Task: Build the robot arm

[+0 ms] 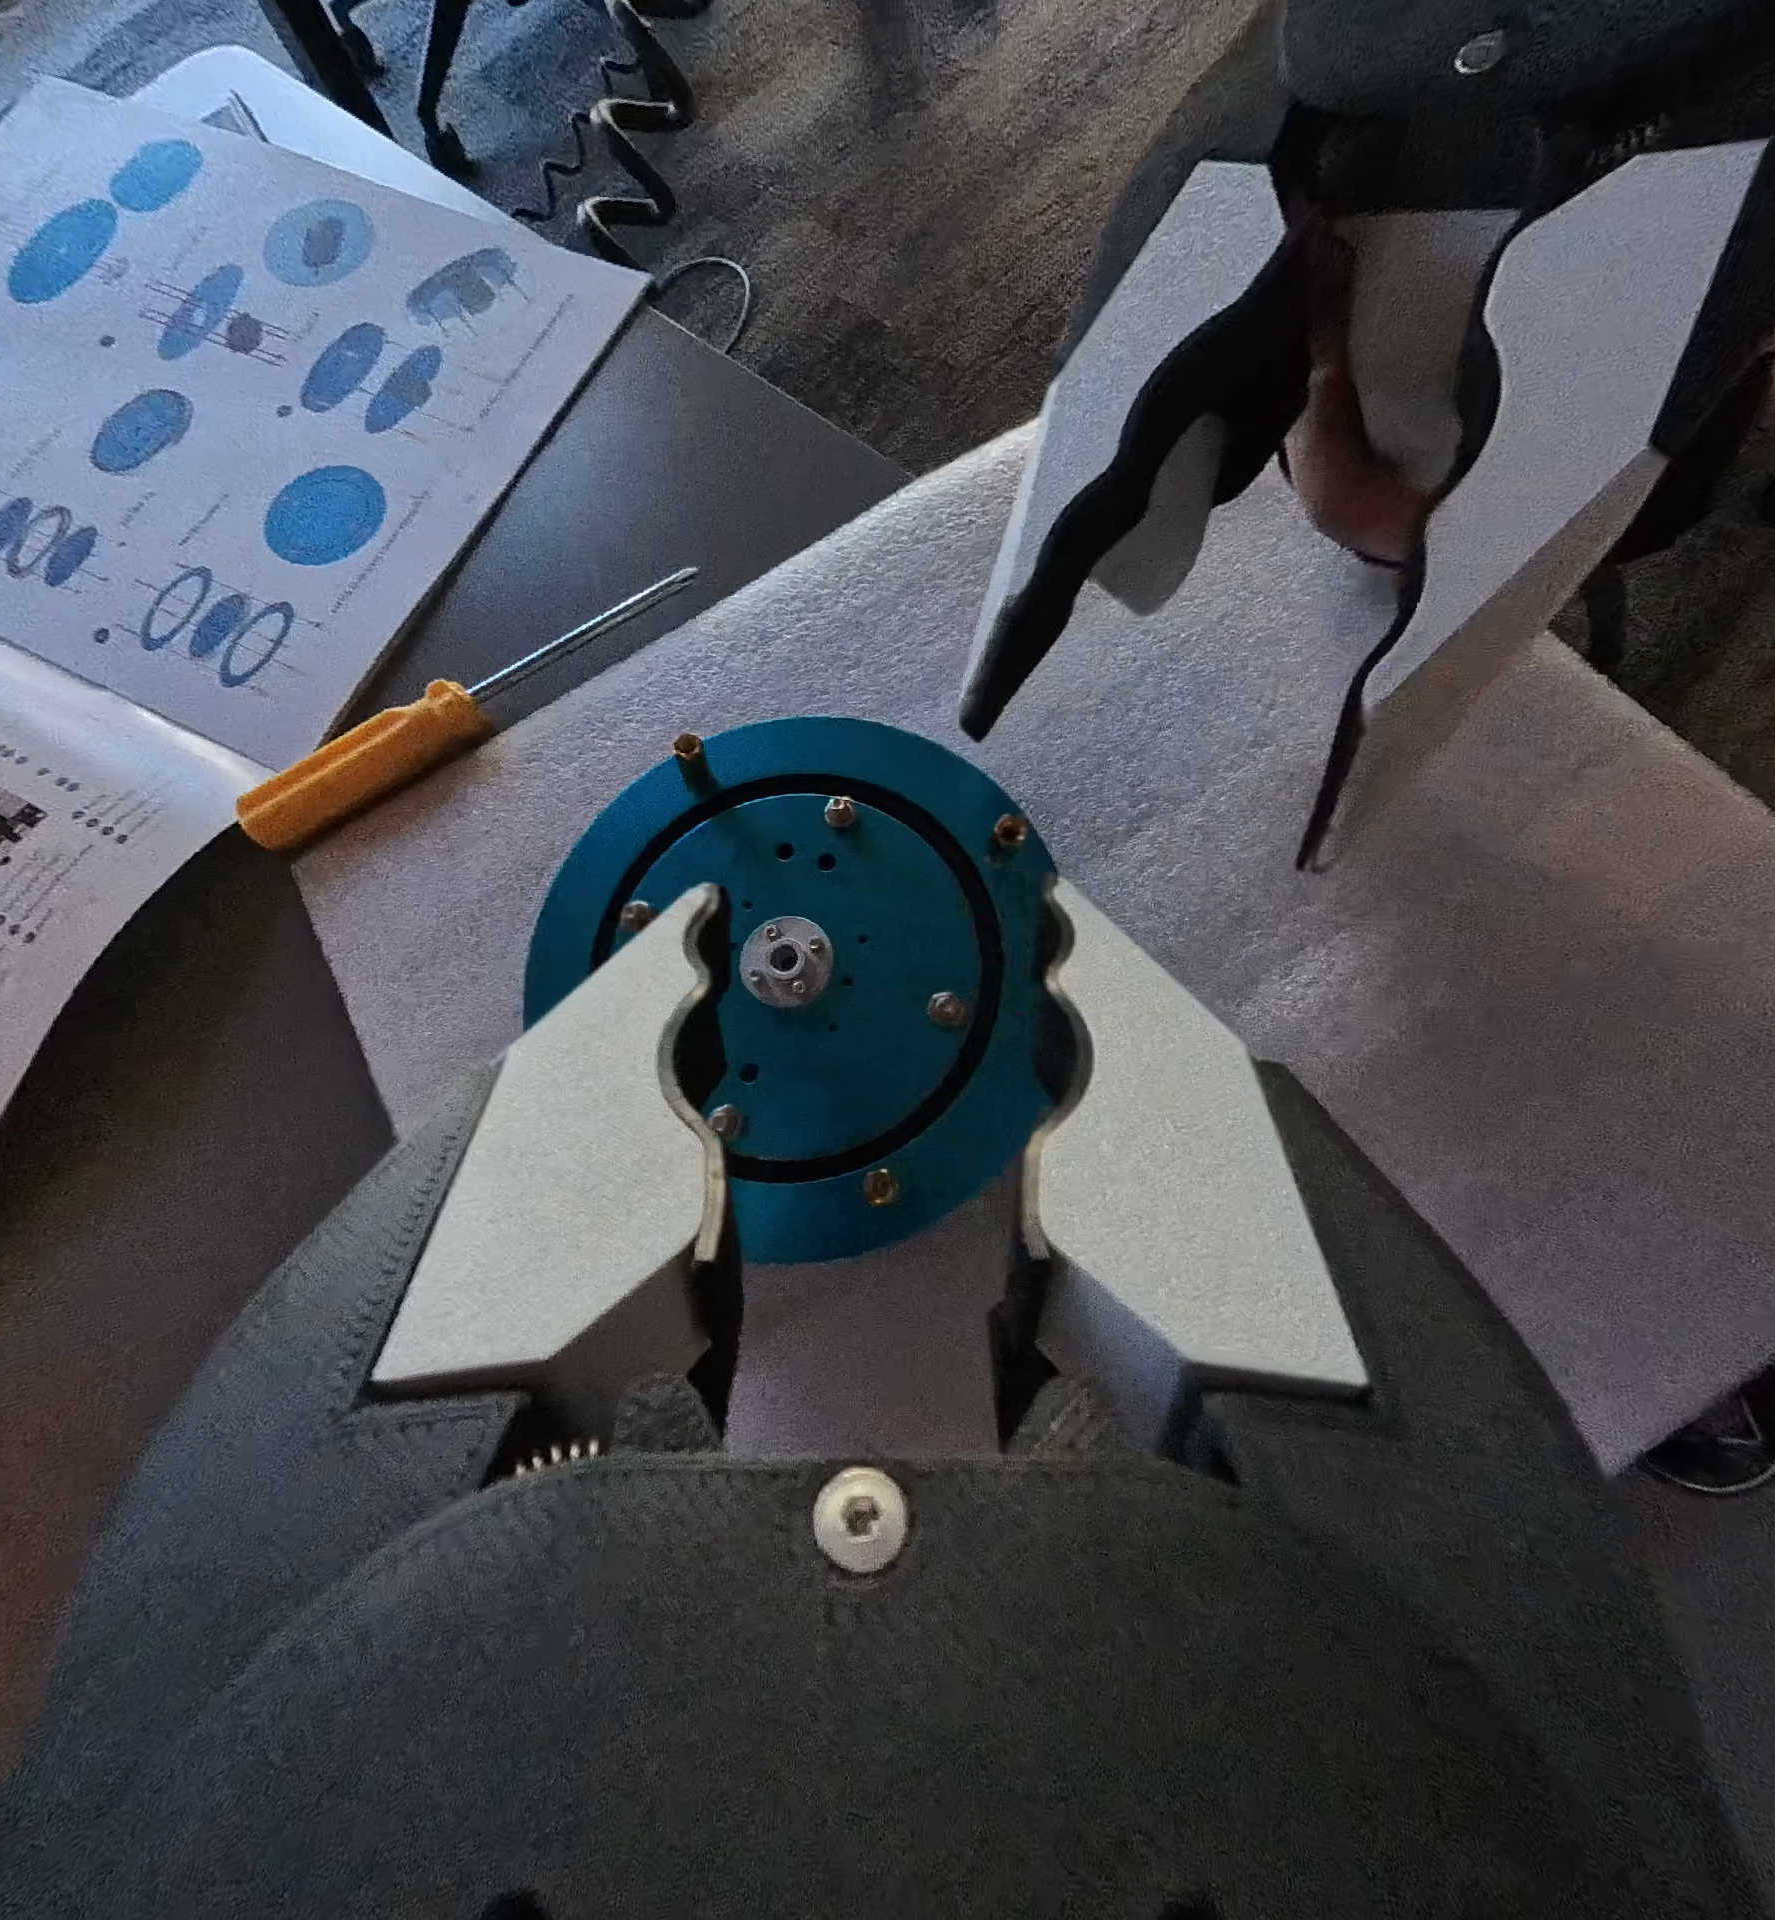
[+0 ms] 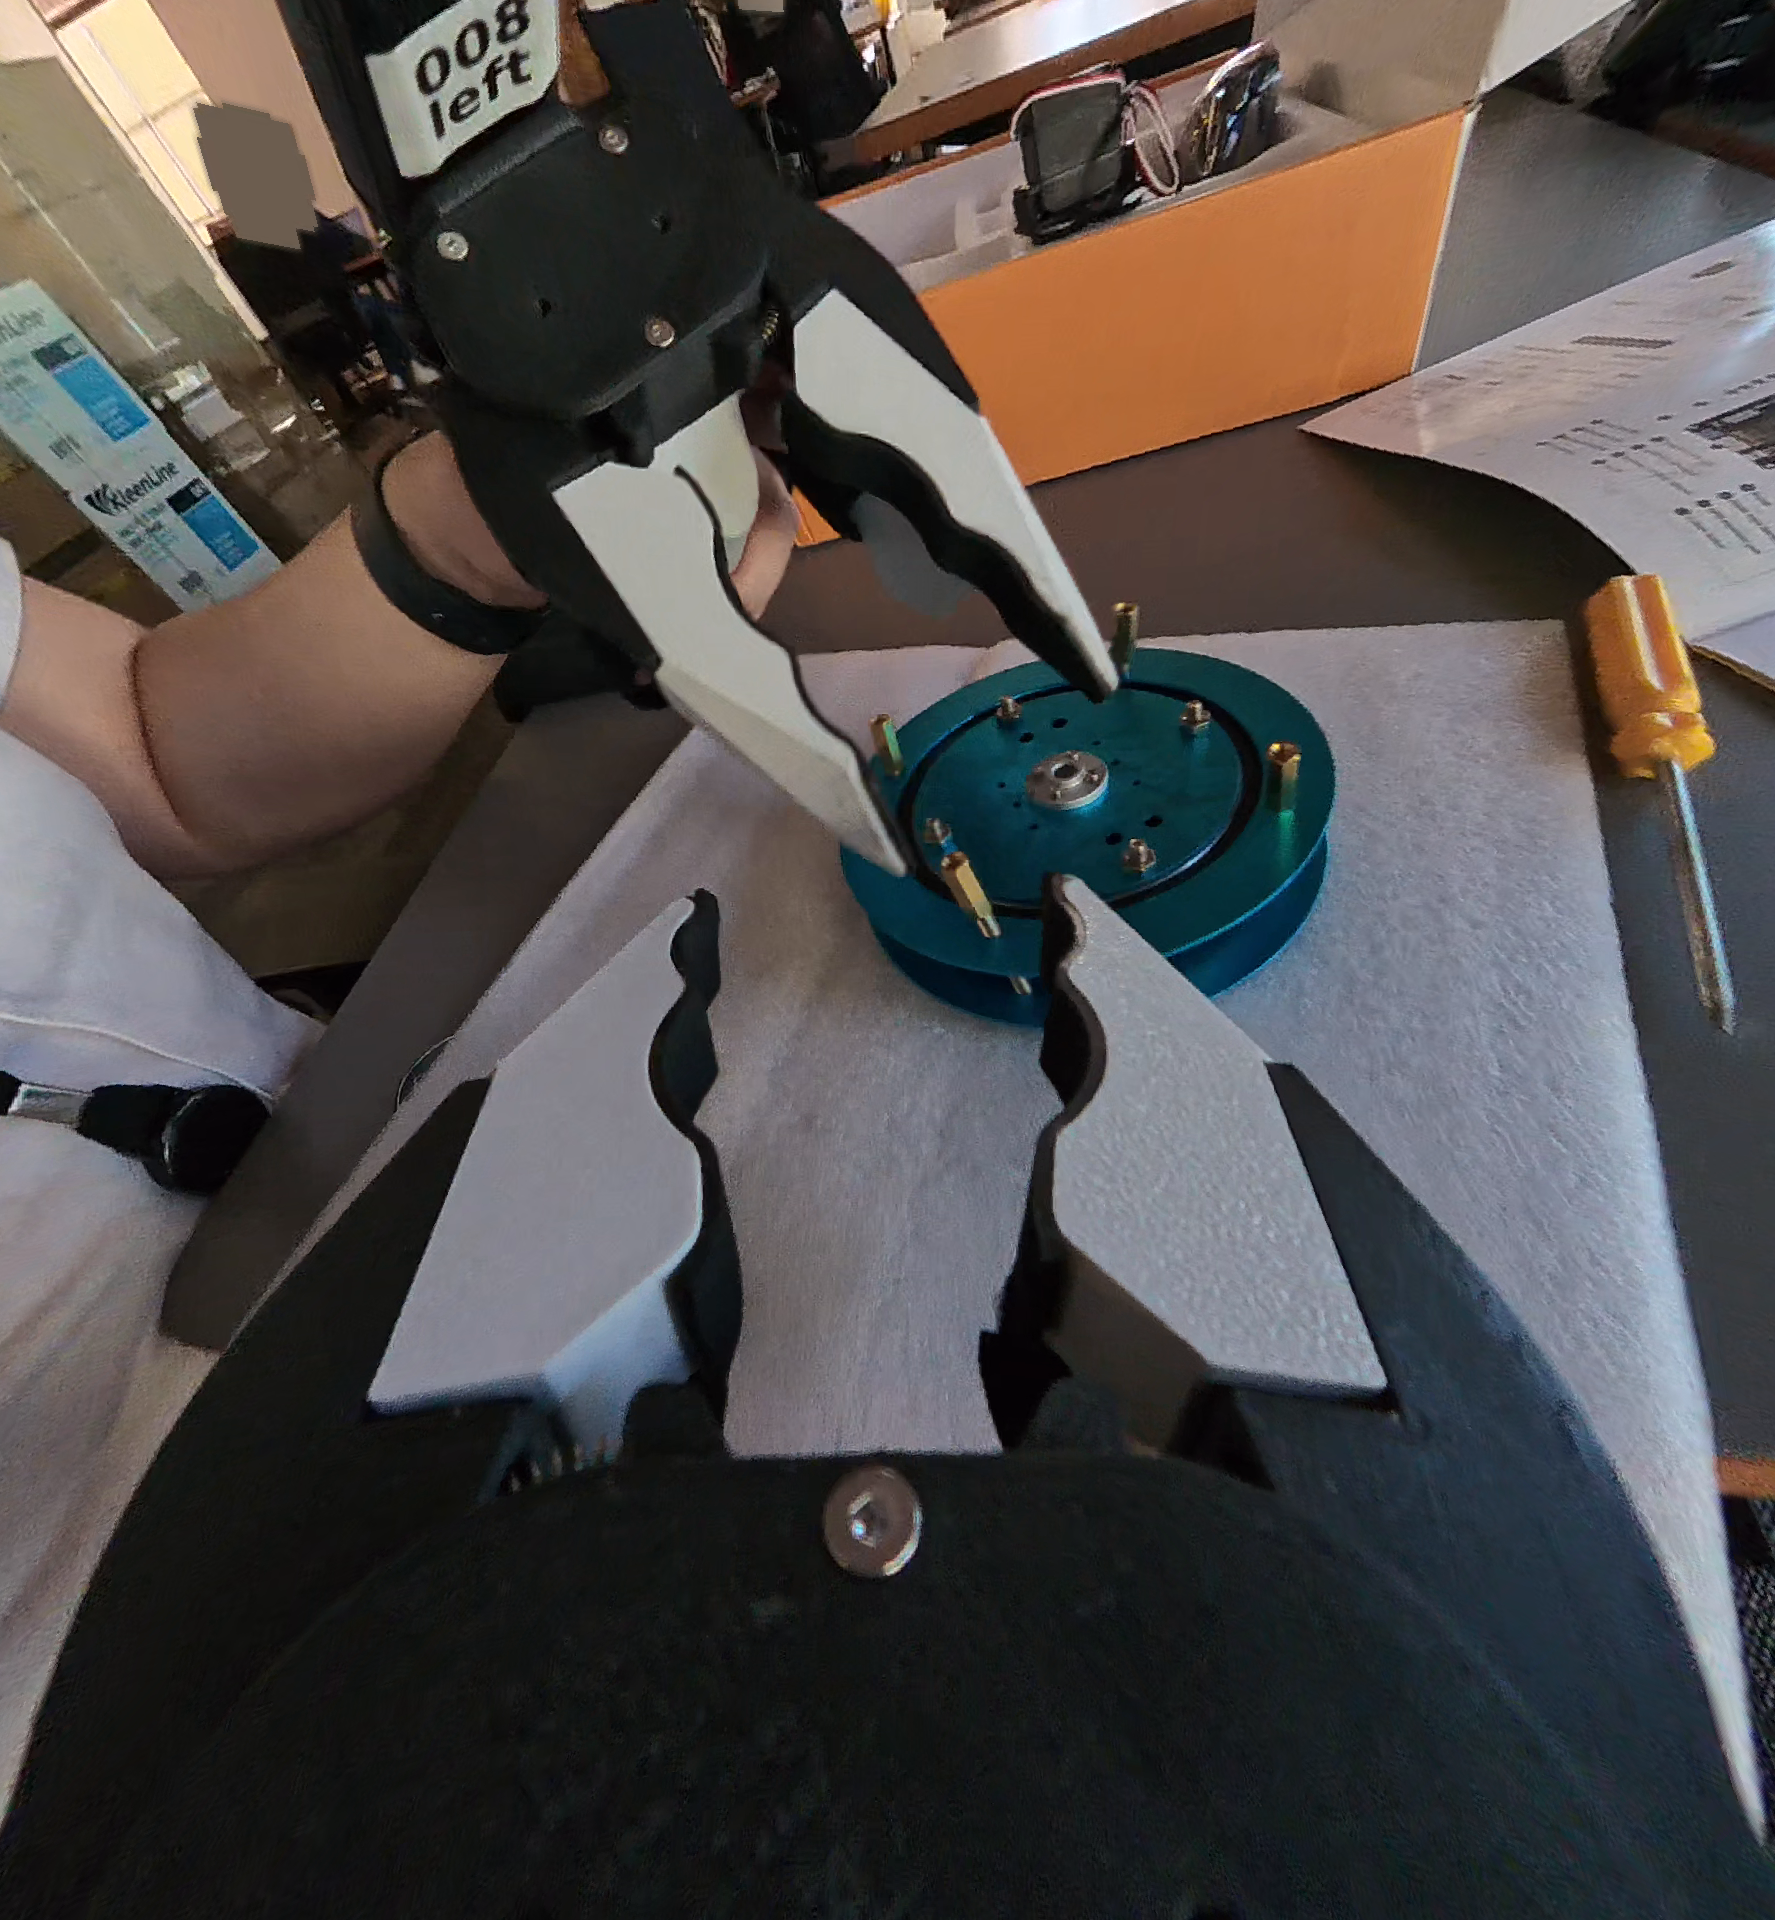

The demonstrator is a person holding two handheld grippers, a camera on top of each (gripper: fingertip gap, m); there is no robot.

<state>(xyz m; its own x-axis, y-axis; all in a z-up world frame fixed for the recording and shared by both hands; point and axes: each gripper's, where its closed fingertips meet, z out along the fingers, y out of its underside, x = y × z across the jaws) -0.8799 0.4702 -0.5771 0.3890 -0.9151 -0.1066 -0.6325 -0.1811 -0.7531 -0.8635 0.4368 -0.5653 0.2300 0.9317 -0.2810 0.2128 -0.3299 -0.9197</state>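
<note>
**Both pairs of fingers spread over the blue wheel**

The one container I can see is the orange-sided cardboard box [image 2: 1174,312] at the far side of the bench [image 2: 1278,540]. It stands open, with white foam inside and a dark device with red and white wires sitting in it; what else it holds I cannot make out.

My left gripper [image 1: 878,904] hangs over the blue metal wheel [image 1: 841,1049], fingers apart, tips down at the wheel's top face on either side of the silver hub [image 1: 784,961], clamped on nothing. My right gripper [image 2: 878,904] has its fingers apart too, with nothing between them, its right tip just at the wheel's near rim. The wheel lies flat on a white foam sheet [image 2: 1434,935], brass standoffs [image 2: 966,888] standing up from its outer ring.

The left wrist view alone shows the printed sheet of blue part drawings [image 1: 218,395] and the carpeted floor [image 1: 914,208] beyond the bench edge. The right wrist view alone shows the box, the wheel's grooved side, and the person's forearm [image 2: 270,717] with a black wristband. The orange-handled screwdriver [image 1: 374,764] appears in both, beside the sheet.
</note>
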